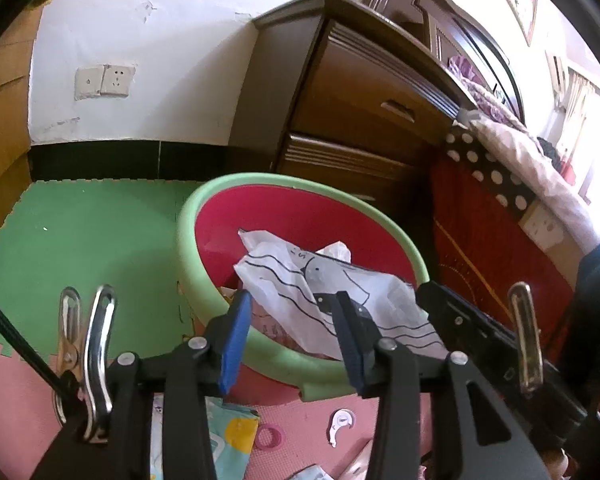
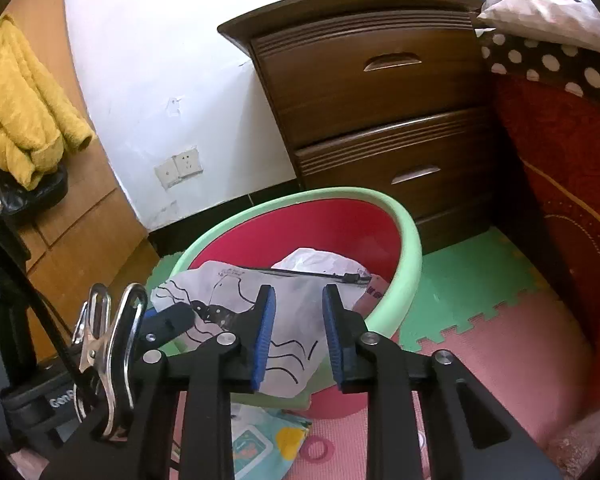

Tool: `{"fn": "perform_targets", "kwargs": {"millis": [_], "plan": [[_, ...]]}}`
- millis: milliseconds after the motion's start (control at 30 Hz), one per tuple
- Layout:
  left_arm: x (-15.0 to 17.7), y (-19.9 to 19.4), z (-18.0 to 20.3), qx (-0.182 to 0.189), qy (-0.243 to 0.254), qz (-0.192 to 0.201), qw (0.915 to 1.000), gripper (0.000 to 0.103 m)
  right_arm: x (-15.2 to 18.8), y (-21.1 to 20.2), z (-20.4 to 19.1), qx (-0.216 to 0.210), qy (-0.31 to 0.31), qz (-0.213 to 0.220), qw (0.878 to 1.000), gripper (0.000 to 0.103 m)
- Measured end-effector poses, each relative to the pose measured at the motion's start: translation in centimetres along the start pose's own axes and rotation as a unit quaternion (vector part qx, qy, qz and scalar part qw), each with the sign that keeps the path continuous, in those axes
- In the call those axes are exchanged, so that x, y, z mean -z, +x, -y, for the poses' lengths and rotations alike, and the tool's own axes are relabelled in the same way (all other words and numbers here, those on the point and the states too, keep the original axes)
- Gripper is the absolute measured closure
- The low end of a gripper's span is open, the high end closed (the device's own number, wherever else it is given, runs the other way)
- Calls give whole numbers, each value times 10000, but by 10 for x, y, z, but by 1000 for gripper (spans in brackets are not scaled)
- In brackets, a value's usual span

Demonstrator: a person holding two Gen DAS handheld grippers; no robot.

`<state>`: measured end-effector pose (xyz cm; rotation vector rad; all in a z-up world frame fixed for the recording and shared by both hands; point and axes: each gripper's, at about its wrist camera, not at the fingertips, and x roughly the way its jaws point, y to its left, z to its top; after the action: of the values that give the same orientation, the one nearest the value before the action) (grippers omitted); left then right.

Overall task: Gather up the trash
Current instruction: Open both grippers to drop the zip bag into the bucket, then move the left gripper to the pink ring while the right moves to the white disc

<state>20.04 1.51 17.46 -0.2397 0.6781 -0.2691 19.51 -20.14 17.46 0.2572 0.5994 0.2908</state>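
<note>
A green-rimmed basin (image 1: 300, 184) (image 2: 414, 248) with a red inside stands on the foam floor mat. A crumpled white paper with black wavy lines (image 1: 284, 276) (image 2: 220, 292) lies in it and hangs over the near rim, with a white plastic bag (image 2: 316, 260) behind it. My left gripper (image 1: 293, 298) hovers over the near rim, open, the paper showing in the gap untouched by the blue pads. My right gripper (image 2: 299, 294) is open too, just in front of the hanging paper. Each gripper's black finger shows at the edge of the other's view.
A dark wooden nightstand (image 1: 364, 92) (image 2: 380, 80) stands behind the basin, a bed with a red side (image 2: 560, 160) to its right. On the pink mat below lie a wipes packet (image 1: 232, 440) (image 2: 260, 440), a pink ring (image 1: 269, 437) (image 2: 318, 450) and a white plastic bit (image 1: 342, 420).
</note>
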Motion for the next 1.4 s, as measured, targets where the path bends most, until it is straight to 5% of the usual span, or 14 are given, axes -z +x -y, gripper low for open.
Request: {"fn": "perform_targets", "kwargs": {"millis": [667, 1400], "plan": [[42, -42, -15, -261, 115, 21, 9996, 58, 25, -51, 2, -267, 7, 269, 9993, 76], [149, 17, -5, -283, 351, -1279, 9908, 58, 115, -27, 47, 27, 180, -649, 9977, 76]]}}
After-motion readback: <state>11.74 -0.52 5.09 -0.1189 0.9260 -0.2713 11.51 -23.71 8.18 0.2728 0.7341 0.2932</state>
